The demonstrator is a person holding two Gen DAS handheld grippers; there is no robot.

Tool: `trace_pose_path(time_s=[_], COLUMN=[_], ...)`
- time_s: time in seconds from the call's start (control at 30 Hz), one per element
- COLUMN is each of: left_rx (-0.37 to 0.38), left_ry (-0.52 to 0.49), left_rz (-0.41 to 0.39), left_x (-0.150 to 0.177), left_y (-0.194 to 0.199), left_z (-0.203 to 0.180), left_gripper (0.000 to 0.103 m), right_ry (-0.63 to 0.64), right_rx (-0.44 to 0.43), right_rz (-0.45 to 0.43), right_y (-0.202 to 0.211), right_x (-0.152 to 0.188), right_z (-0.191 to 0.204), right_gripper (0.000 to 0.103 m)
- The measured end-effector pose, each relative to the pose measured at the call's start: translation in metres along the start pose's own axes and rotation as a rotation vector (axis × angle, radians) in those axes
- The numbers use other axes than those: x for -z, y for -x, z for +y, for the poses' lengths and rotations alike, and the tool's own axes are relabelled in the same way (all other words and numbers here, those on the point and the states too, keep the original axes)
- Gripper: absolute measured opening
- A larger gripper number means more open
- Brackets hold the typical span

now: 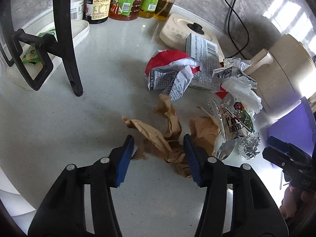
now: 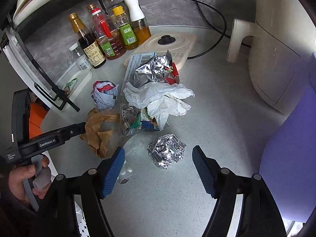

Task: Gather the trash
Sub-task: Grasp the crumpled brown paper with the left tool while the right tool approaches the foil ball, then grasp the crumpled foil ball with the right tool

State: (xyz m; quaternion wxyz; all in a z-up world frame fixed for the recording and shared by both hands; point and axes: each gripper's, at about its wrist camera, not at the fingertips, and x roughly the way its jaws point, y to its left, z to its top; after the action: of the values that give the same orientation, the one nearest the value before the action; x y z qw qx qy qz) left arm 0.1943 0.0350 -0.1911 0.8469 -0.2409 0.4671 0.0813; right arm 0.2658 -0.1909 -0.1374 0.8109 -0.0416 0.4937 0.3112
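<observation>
Trash lies in a heap on the grey counter. My left gripper point(image 1: 158, 148) is open, its blue pads on either side of a crumpled brown paper bag point(image 1: 158, 140), which also shows in the right wrist view point(image 2: 98, 130). My right gripper point(image 2: 159, 158) is open around a crumpled foil ball point(image 2: 166, 153), also seen in the left wrist view point(image 1: 248, 145). Behind lie a snack packet point(image 2: 136, 118), white tissue point(image 2: 164, 98), a silver foil bag point(image 2: 152, 69), a red-and-white crumpled wrapper point(image 1: 169, 69) and a printed box point(image 1: 205, 57).
Several sauce and oil bottles point(image 2: 110, 37) stand at the back. A cream appliance base point(image 2: 167, 45) with a black cord and a cream air fryer point(image 2: 276, 49) stand right. A black rack leg point(image 1: 67, 39) and white tray point(image 1: 45, 47) are left. A purple bin point(image 2: 292, 158) is at right.
</observation>
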Motion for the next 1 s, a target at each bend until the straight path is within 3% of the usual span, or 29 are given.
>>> trace_pose_path(time_s=[0.1, 0.33, 0.53, 0.83, 1.0], left_rx=[-0.010, -0.030, -0.057, -0.079, -0.050], left_ry=[0.025, 0.041, 0.035, 0.028, -0.028], left_rz=[-0.010, -0.055, -0.102, -0.143, -0.152], left_x=[-0.001, -0.005, -0.004, 0.010, 0.017], left_y=[-0.001, 0.022, 0.056, 0.101, 0.118], left_z=[0.002, 0.012, 0.017, 0.034, 0.031], left_gripper=[0.030, 0.028, 0.029, 0.029, 0.029], right_ry=[-0.003, -0.024, -0.039, -0.101, -0.056], right_rx=[-0.004, -0.008, -0.007, -0.017, 0.034], right_rz=[0.025, 0.062, 0.087, 0.043, -0.055], right_y=[-0.011, -0.031, -0.042, -0.034, -0.002], right_x=[-0.002, -0.006, -0.004, -0.004, 0.001], right_z=[-0.003, -0.010, -0.010, -0.003, 0.018], right_gripper=[0.070, 0.070, 0.052, 0.047, 0.048])
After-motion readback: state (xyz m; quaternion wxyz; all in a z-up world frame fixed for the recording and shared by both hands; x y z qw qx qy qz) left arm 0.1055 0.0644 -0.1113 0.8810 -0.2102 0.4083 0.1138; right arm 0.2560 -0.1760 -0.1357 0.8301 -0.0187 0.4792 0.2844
